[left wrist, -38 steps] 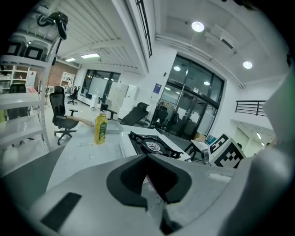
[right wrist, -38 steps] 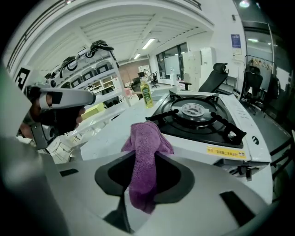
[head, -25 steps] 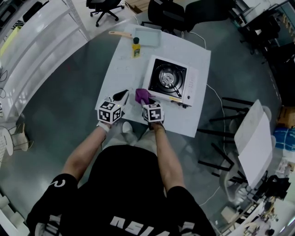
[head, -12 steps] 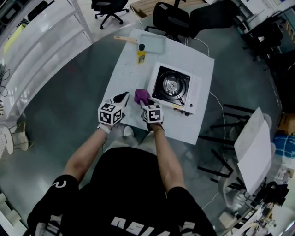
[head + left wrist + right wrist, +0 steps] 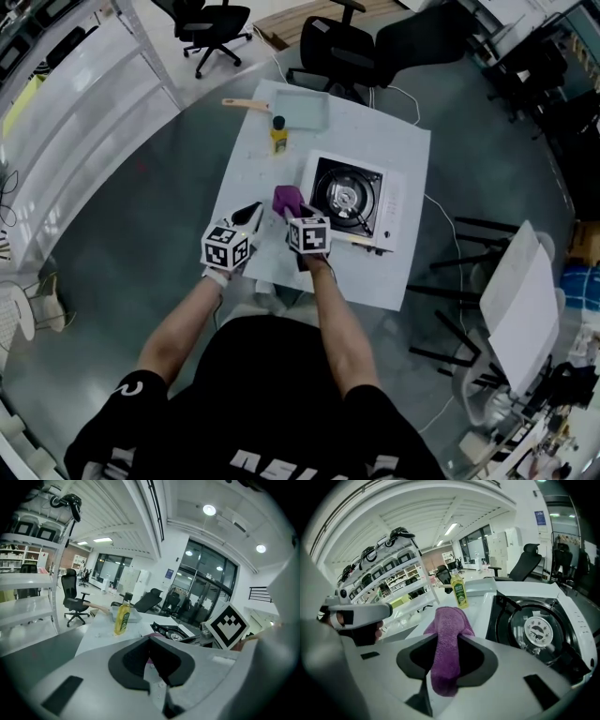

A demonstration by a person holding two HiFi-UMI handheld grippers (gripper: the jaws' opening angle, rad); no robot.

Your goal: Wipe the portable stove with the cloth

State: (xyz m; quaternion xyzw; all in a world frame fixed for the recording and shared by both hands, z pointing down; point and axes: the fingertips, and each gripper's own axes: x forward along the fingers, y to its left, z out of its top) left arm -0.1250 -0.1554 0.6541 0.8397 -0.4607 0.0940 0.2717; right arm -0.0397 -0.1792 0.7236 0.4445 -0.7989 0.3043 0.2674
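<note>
Two grippers hang over the near part of the counter (image 5: 251, 161), and we take them from the left. Our left gripper (image 5: 252, 210) points across the bare counter top. In the left gripper view (image 5: 150, 649) its fingers (image 5: 127, 662) stand together or very nearly so, with only a thin slit between the black pads and nothing held in them. Beyond it, towards the far edge, stands a yellow bottle (image 5: 277, 134) just beside a shallow tray (image 5: 302, 108).

Next comes the purple cloth (image 5: 287, 200). Our right gripper (image 5: 293, 213) has it. In the right gripper view (image 5: 447, 660) the fingers (image 5: 417, 660) are closed on the cloth (image 5: 446, 644), part way in with the fabric filling the gap. A folded wad sticks out past the tips and a short end hangs back behind the pads. From above, the wad lies just ahead of the right gripper, over the counter and close to the left gripper's tip.

Furthest right is the stove (image 5: 390, 202), lying flat on the counter with its burner showing. The cloth is near its left edge, and we cannot tell whether they touch. In the right gripper view the stove (image 5: 534, 631) lies to the right of the cloth and the bottle (image 5: 460, 592) stands behind it.
</note>
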